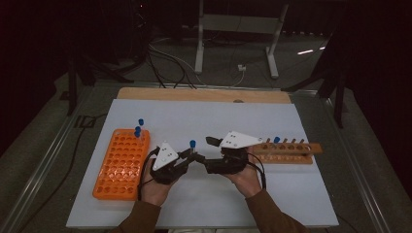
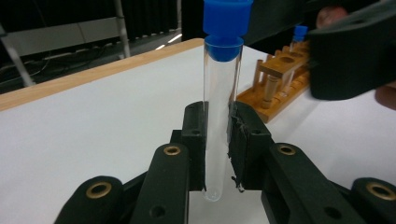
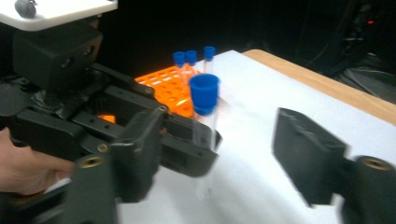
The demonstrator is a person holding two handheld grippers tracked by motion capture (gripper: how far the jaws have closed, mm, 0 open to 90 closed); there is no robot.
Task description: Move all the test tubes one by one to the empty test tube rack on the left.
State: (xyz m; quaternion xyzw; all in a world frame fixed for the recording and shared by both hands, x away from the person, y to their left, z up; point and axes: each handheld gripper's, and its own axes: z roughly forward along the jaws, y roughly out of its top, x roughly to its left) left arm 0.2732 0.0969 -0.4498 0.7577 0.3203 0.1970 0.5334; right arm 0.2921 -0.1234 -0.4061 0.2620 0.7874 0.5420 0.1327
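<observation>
The left hand-held gripper (image 2: 217, 154) is clenched on an upright tube (image 2: 222, 112) above the bench (image 1: 204, 116), between the orange rack (image 1: 121, 162) and wooden rack (image 1: 286, 151). The right hand-held gripper (image 3: 205, 158) stands released around it. Keep the tube vertical and draw the right jaws clear sideways, without knocking its blue cap (image 2: 226, 28).

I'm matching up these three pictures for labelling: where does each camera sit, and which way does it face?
High view: above the person's side of the table, facing forward and down; both forearms, the left gripper and the right gripper show.
Left gripper view: on the left gripper, looking along its jaws, which clamp a blue-capped test tube, toward the wooden rack.
Right gripper view: on the right gripper, jaws apart, facing the orange rack; a hand shows.
Shared: all three show the held tube.
</observation>
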